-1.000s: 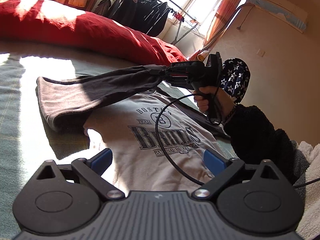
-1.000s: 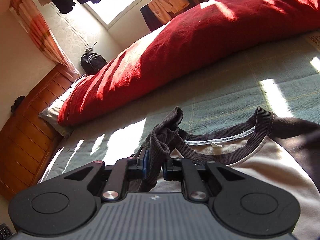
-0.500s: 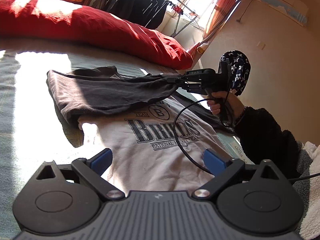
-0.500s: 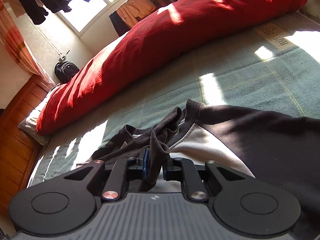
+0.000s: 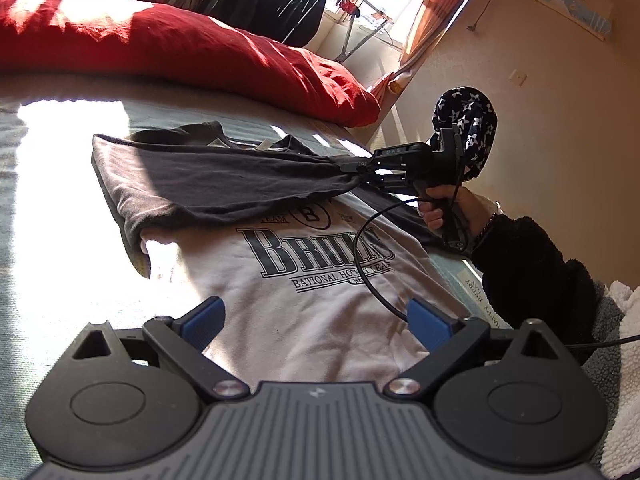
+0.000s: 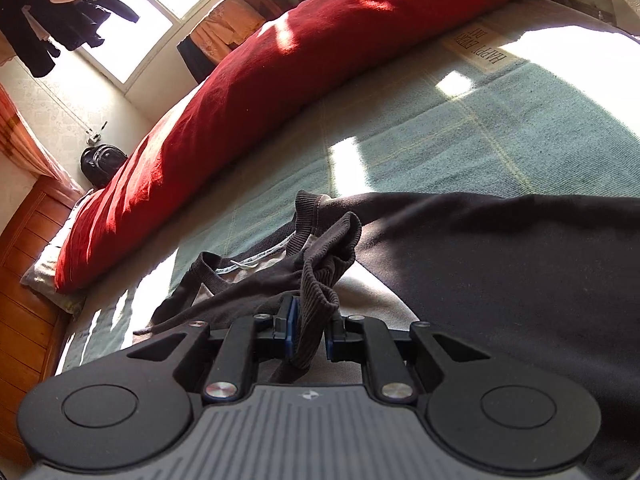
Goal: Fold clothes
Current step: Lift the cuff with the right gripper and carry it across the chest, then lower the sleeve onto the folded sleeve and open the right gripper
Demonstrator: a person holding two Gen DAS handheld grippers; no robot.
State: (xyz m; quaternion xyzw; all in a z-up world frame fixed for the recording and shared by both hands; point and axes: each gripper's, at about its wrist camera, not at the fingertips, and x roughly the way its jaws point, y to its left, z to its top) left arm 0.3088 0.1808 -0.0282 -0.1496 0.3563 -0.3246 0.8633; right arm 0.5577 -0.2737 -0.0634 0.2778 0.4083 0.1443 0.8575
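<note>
Since a second ago, our right gripper has pulled the dark sleeve farther across the shirt, so it now hides the top of the print. Low in the left wrist view, our left gripper hovers over the hem with fingers spread and nothing between them. Right fingers are clenched on the ribbed cuff. It might slip out and bunch up. We count one shirt on the bed, one red pillow, two grippers.
</note>
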